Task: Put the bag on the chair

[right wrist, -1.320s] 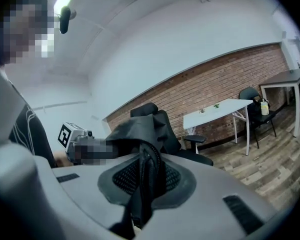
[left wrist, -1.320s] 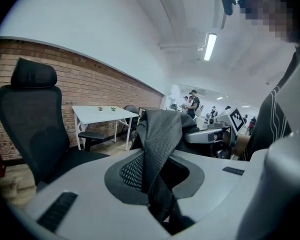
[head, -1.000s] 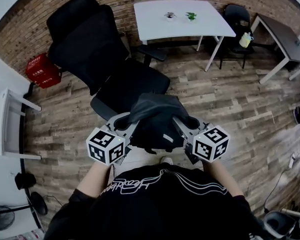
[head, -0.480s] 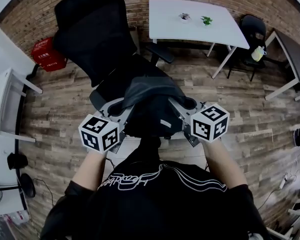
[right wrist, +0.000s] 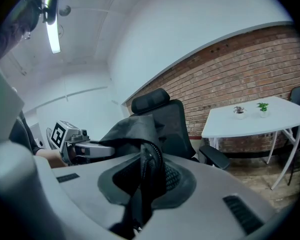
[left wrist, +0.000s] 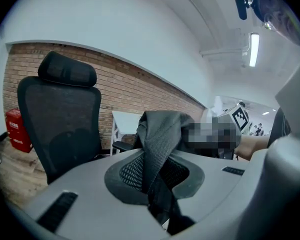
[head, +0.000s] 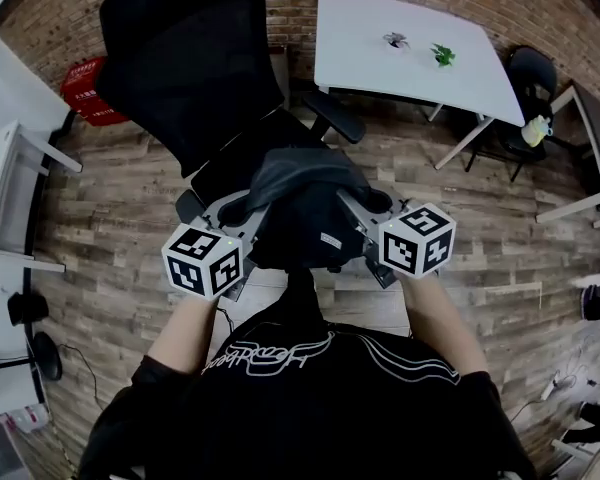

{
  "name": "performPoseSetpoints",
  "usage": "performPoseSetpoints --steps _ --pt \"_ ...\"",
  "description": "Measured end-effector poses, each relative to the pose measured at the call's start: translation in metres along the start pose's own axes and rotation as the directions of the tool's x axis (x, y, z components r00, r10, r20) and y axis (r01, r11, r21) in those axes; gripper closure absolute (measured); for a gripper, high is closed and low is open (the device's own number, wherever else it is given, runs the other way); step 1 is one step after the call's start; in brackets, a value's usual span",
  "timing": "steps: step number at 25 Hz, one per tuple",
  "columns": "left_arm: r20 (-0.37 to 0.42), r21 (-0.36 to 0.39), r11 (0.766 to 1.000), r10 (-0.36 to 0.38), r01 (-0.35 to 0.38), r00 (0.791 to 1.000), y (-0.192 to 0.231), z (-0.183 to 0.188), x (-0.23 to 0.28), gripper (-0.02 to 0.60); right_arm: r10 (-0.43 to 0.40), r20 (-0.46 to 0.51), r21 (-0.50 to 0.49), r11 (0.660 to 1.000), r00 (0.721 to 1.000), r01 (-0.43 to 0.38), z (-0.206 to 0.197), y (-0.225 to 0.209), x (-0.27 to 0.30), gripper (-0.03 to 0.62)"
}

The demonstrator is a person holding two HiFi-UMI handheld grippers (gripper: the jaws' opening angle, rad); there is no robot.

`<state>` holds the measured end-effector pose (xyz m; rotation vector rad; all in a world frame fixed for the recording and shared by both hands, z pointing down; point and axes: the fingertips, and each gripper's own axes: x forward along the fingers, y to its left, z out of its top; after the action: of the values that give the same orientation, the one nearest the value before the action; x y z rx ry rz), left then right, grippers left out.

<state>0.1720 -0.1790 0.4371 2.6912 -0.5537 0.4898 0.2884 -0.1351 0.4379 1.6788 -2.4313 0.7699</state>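
Black office chair [head: 185, 63]: stands at far left on the wood floor, backrest upright, seat facing the person. White table [head: 405, 43]: far right, against the brick wall, carrying two small plants [head: 442, 55].

Black bag [head: 302, 203]: held up between both grippers, directly in front of the person, over the near edge of the chair seat. Whether it touches the seat cannot be told.

Left gripper [head: 230, 211]: jaws clamped on a fold of the bag's mesh fabric at its left side. Right gripper [head: 373, 206]: jaws clamped on the bag's right edge, along a zipper seam.
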Motion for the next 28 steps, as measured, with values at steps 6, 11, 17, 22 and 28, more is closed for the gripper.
performPoseSetpoints --steps 6,11,17,22,28 --pt "0.004 -0.037 0.997 0.066 -0.065 0.998 0.059 0.019 0.033 0.505 0.053 -0.037 0.005 0.999 0.998 -0.053 0.026 -0.035 0.066 0.556" --pt "0.009 -0.065 0.992 0.111 -0.110 0.994 0.113 0.037 0.053 0.503 0.103 -0.074 -0.002 0.995 0.992 -0.103 0.051 -0.057 0.127 0.554" --pt "0.024 -0.113 0.979 0.171 -0.168 0.985 0.178 0.045 0.066 0.505 0.161 -0.143 -0.035 0.985 0.977 -0.168 0.069 -0.072 0.202 0.552" --pt "0.022 -0.137 0.968 0.215 -0.210 0.976 0.225 0.046 0.074 0.505 0.202 -0.185 -0.053 0.975 0.962 -0.215 0.078 -0.079 0.255 0.551" --pt "0.020 -0.173 0.947 0.277 -0.270 0.961 0.269 0.042 0.072 0.505 0.229 -0.233 -0.055 0.967 0.945 -0.248 0.080 -0.078 0.309 0.549"
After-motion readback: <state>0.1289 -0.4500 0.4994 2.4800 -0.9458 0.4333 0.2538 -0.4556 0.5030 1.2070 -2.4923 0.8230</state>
